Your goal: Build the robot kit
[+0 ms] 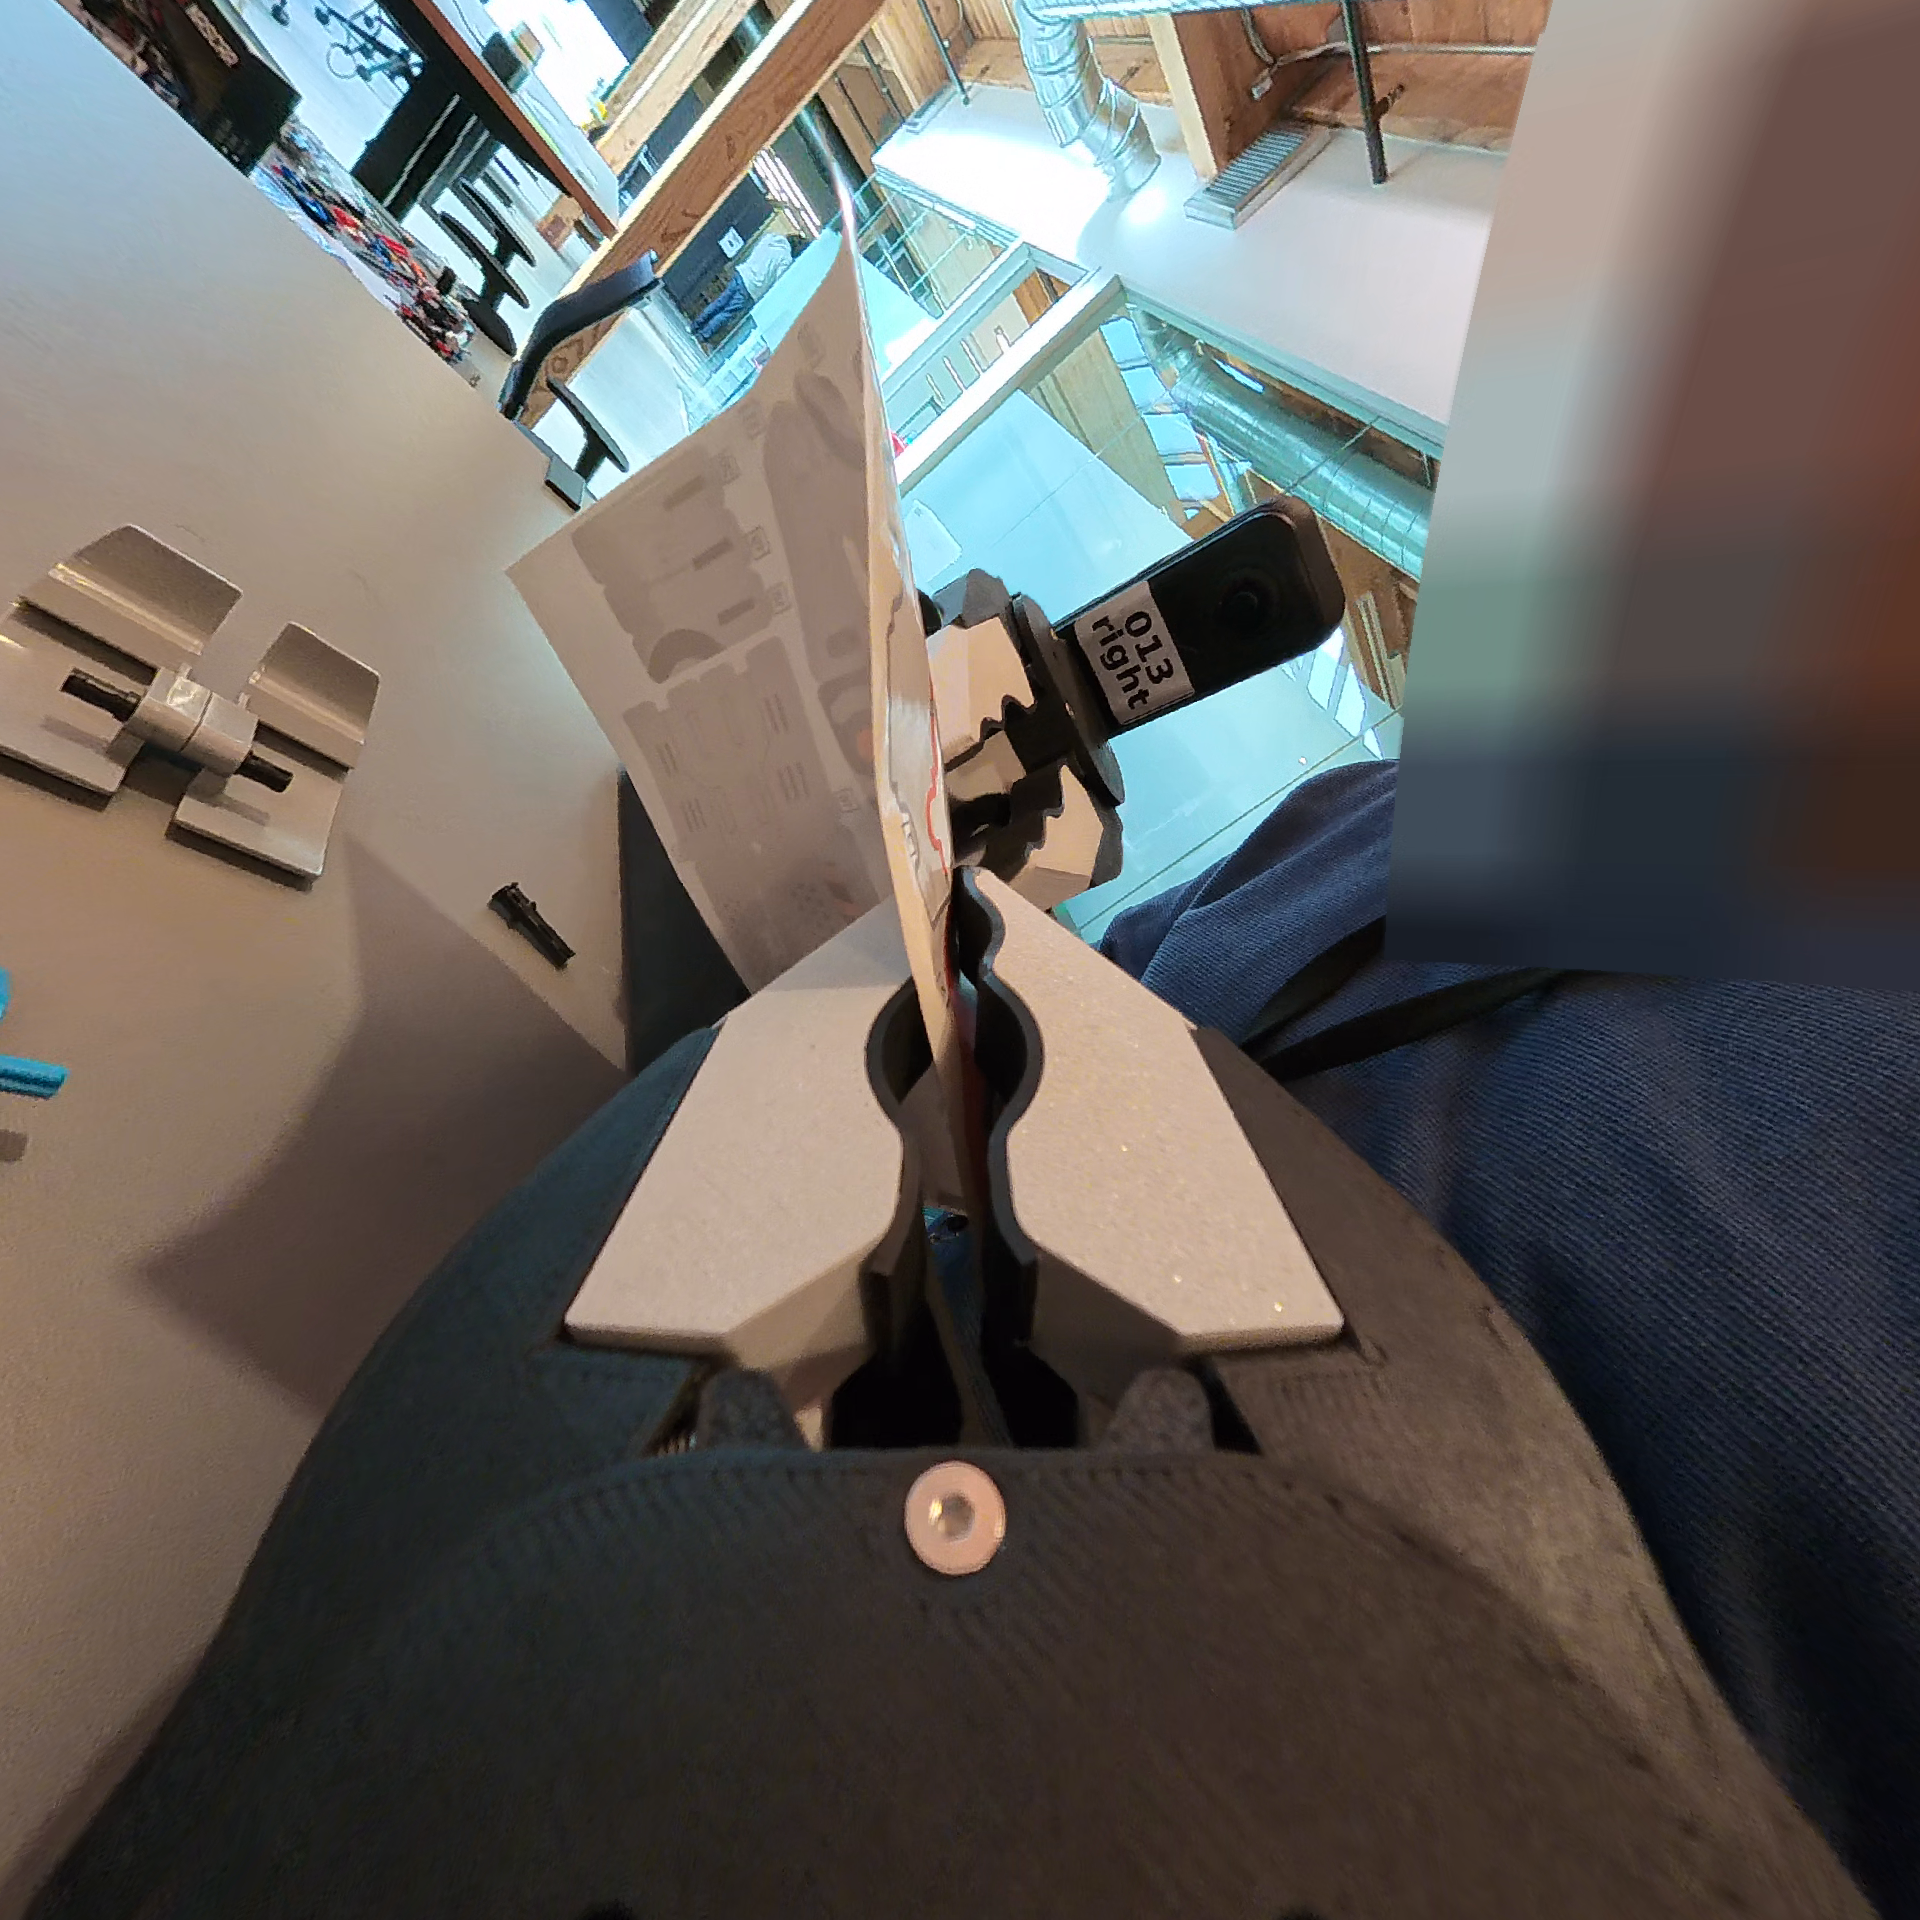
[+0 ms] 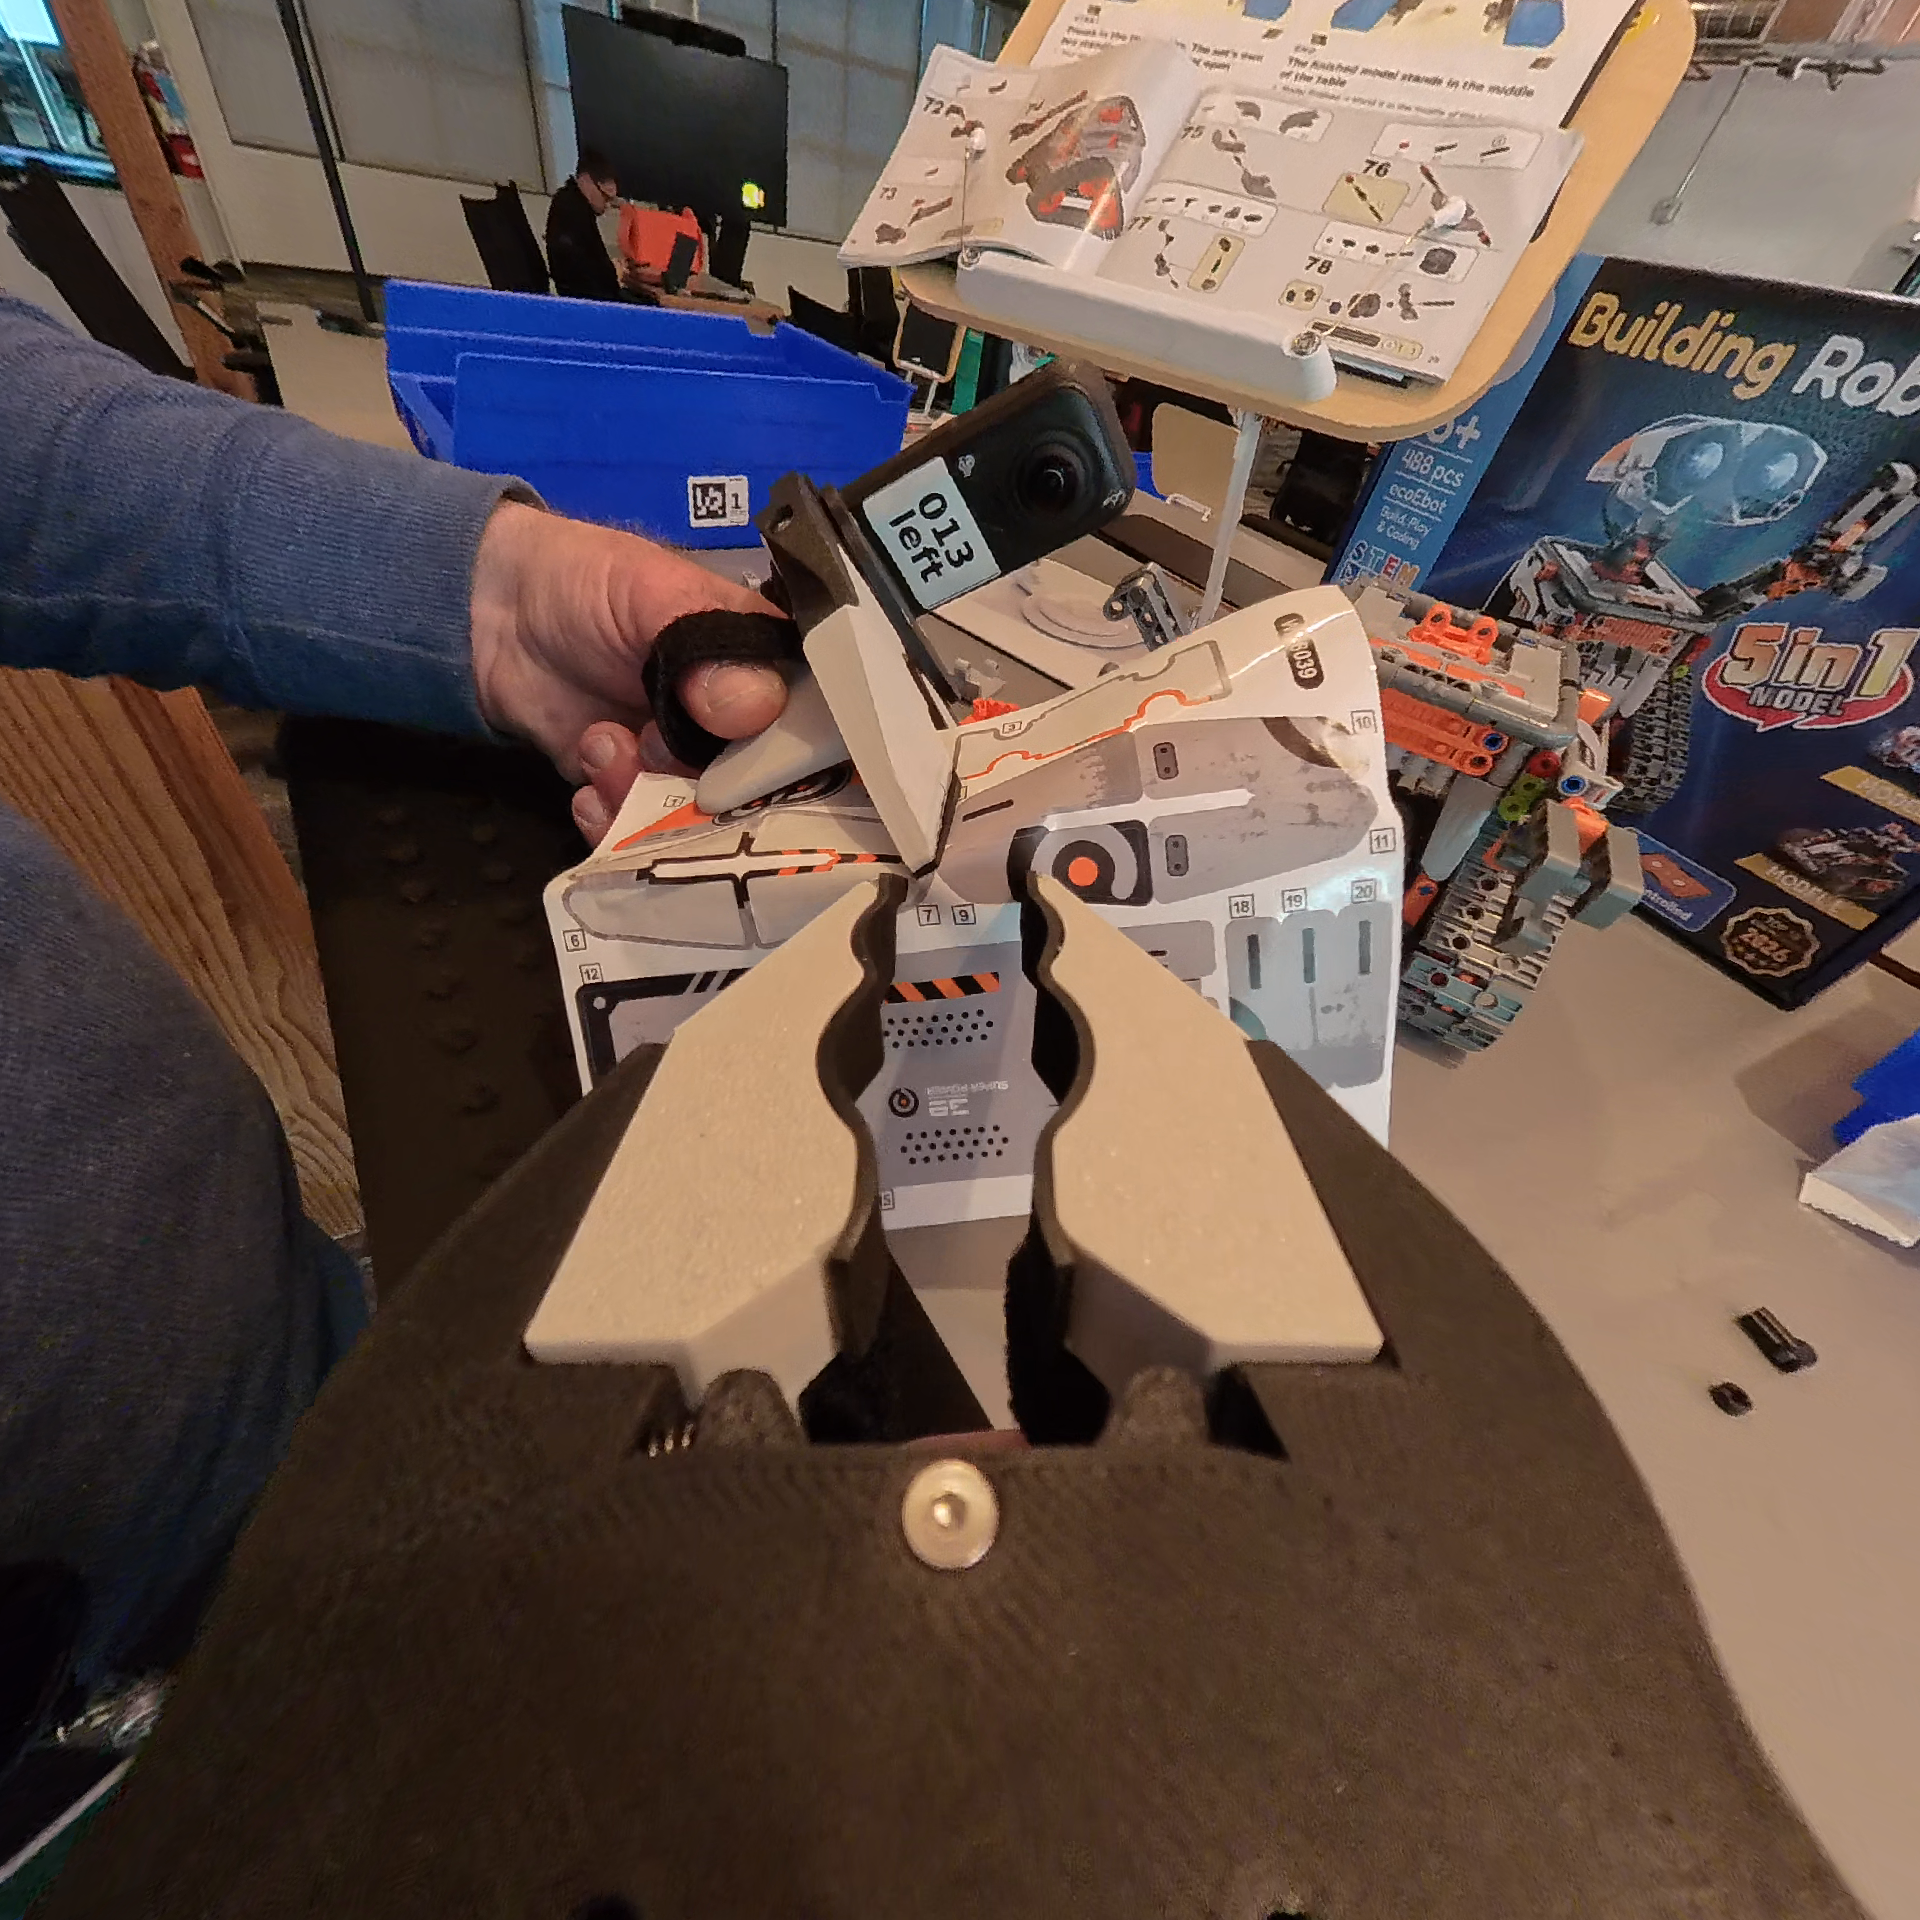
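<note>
Left wrist view: the left gripper (image 1: 961,914) is clamped down on a sticker sheet (image 1: 748,707), which stands up edge-on between its fingers. The right gripper (image 1: 997,790) sits just behind the sheet. The grey worktop (image 1: 260,416) carries a grey hinged plastic part (image 1: 197,696) and a small black pin (image 1: 530,923). Wooden beams and metal ducting run overhead.

Right wrist view: the right gripper (image 2: 961,894) has its jaws apart with nothing between them, right up at the sticker sheet (image 2: 1143,831), which the left gripper (image 2: 925,831) pinches near the curled top edge. On the worktop (image 2: 1621,1195) are a brick-built robot model (image 2: 1507,790) and its box (image 2: 1714,582), an instruction booklet (image 2: 1195,177) on a stand, and blue bins (image 2: 623,395) farther back.
</note>
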Demonstrator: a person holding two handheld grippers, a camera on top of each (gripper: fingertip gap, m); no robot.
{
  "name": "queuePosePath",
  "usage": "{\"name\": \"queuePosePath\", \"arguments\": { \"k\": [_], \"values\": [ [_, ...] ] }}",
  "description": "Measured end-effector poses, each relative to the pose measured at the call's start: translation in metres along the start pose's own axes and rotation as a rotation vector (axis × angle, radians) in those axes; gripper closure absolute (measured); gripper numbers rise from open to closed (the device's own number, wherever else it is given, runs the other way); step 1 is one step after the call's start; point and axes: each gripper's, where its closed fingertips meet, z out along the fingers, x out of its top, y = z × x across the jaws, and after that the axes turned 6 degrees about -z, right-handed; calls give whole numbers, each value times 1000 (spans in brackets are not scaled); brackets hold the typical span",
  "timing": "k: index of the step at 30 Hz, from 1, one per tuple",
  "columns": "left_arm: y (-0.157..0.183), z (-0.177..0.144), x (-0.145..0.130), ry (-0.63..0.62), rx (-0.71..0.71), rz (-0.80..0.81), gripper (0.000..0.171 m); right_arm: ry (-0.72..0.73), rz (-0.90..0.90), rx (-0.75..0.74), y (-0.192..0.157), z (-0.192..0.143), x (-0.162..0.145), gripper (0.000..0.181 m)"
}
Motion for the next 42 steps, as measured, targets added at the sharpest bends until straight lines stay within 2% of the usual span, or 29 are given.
{"name": "queuePosePath", "arguments": {
  "k": [6, 14, 18, 21, 32, 37, 42],
  "values": [
    [2, -4, 1, 15, 1, 2, 171, 35, 58, 8, 0, -2, 6, 149],
    [1, -11, 4, 46, 16, 8, 171, 1, 97, -76, 21, -22, -7, 138],
    [3, -16, 5, 61, 22, 10, 171, -5, 165, -62, 27, -32, -15, 131],
    [3, -19, 6, 67, 27, 11, 171, 9, 194, -23, 25, -34, -13, 135],
    [13, -27, 16, 130, 12, 42, 171, -134, 250, 65, 16, -19, -33, 137],
    [13, -29, 18, 150, 23, 42, 171, -138, 249, 126, 7, -16, -32, 151],
    [13, -31, 19, 174, 24, 37, 171, -131, 270, 194, -2, -13, -28, 157]
  ]
}}
